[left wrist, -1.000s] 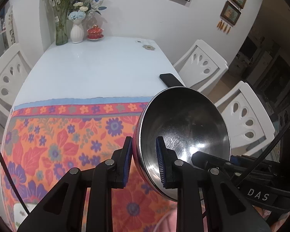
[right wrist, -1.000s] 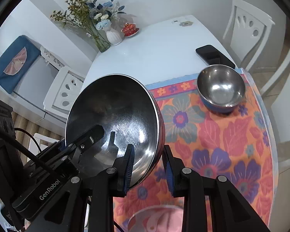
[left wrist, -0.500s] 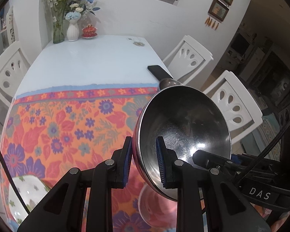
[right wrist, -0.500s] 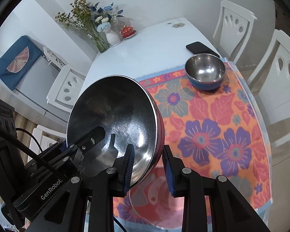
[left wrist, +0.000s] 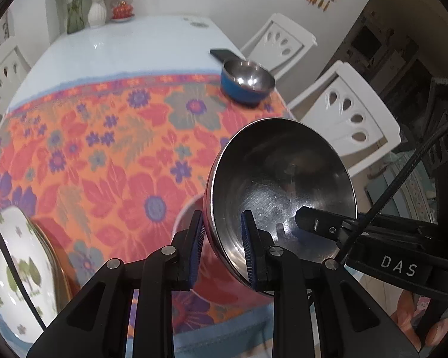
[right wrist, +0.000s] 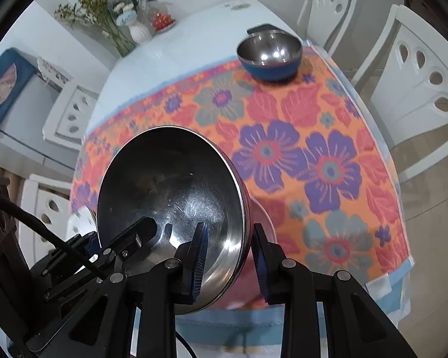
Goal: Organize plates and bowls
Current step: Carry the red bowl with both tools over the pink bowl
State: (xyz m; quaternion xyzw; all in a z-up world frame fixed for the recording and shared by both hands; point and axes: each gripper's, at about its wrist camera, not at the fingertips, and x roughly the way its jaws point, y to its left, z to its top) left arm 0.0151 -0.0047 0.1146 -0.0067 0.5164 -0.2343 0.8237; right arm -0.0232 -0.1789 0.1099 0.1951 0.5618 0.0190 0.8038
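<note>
Since a second ago, when only its rim showed, the small blue steel bowl [left wrist: 247,81] has come fully into the left view at one o'clock. Both grippers clench one large steel bowl [left wrist: 280,185] above the flowered cloth [left wrist: 110,161]: left gripper [left wrist: 222,246], right gripper [right wrist: 229,258] on opposite rims. "DAS" reads on the right gripper's body. One patterned white plate [left wrist: 12,271] lies at eight o'clock.

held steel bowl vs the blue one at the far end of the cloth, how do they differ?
Pose: the held steel bowl is off the table, tilted on edge, its rim clamped by both the left tongs and the right tongs; the blue bowl sits upright on the floral cloth, untouched.
Outside: the held bowl shows a pinkish-red rim edge; the other has a blue shell.
Shared: shiny metal inside, both empty.
</note>
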